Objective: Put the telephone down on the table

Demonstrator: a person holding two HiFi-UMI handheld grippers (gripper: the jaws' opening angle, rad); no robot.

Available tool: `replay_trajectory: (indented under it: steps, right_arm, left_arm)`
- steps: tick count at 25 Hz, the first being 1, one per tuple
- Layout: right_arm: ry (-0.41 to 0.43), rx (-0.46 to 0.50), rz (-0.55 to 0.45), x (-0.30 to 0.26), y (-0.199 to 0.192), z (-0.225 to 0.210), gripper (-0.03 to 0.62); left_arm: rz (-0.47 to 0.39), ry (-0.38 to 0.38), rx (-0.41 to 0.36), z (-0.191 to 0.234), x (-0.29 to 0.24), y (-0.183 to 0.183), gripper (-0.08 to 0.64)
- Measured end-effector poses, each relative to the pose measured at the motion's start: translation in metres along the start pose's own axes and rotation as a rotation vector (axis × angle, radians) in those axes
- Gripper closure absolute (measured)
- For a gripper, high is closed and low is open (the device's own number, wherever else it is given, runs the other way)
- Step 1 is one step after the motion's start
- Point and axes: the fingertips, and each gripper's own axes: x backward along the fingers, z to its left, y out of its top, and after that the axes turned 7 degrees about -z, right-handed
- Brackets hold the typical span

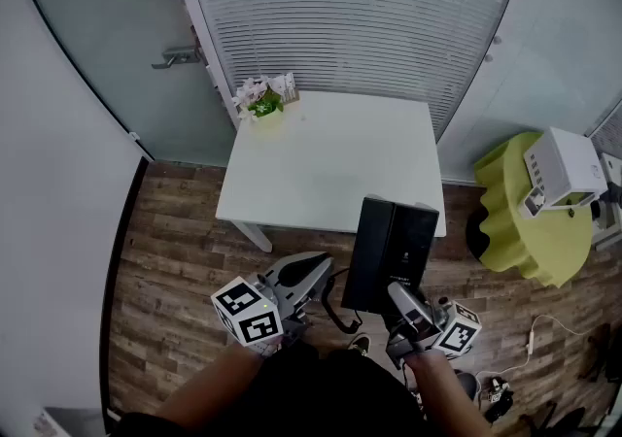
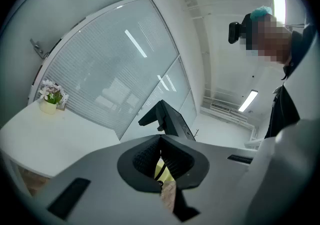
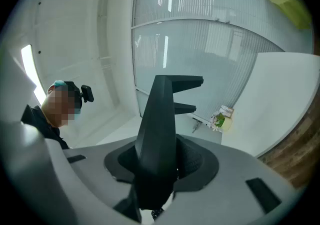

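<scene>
At the far left stands a frosted glass door with a metal handle (image 1: pixel 177 58). Next to it, a small flower pot (image 1: pixel 262 105) (image 2: pixel 50 96) (image 3: pixel 222 119) sits at the far left corner of the white table (image 1: pixel 321 163) (image 2: pixel 60 139) (image 3: pixel 280 99), whose top is otherwise bare.

Below the table's near edge, over the wooden floor, the left gripper (image 1: pixel 316 270) (image 2: pixel 160 141) points toward the table. Its ribbed pads (image 2: pixel 145 156) meet at the tips, so the jaws are together, and nothing is clearly gripped between them (a thin dark line shows in the gap lower down, too small to identify). A black cord (image 1: pixel 330 309) loops just beside this gripper, running toward the phone.

To the right, the black telephone (image 1: pixel 391 241) (image 2: pixel 170 119) (image 3: pixel 160 124) is held up off the table. In the head view its upper part overlaps the table's near right edge, while its lower end sits in the right gripper (image 1: pixel 400 297) (image 3: pixel 165 169). In the right gripper view the phone rises edge-on from between the jaws, which are clamped on its lower end with a pad (image 3: pixel 192 161) pressed against its side.

Farther right, a yellow-green stool (image 1: pixel 530 231) carries a white box-like device (image 1: pixel 564 168).
</scene>
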Motion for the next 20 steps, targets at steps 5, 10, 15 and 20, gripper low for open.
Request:
replay_trajectory:
  steps: [5,10,15,20]
  right_arm:
    - [0.003,-0.015,0.013,0.0032,0.0007,-0.0009,0.425]
    - [0.001,-0.025,0.017,0.0038,-0.0015,-0.0035,0.425]
    - [0.009,-0.026,0.025,0.0043,-0.0004,-0.0011,0.425]
    - [0.013,-0.033,0.033,0.0068,-0.0015,-0.0009,0.425]
  left_arm:
    - [-0.004,0.008,-0.012,-0.0008,-0.0038,-0.0032,0.551]
    - [-0.012,0.007,-0.008,0.0,-0.0047,-0.0054,0.551]
    - [0.0,0.005,-0.013,-0.0031,-0.0065,-0.0061,0.551]
    - [0.007,-0.001,-0.015,-0.0054,-0.0077,-0.0083,0.55]
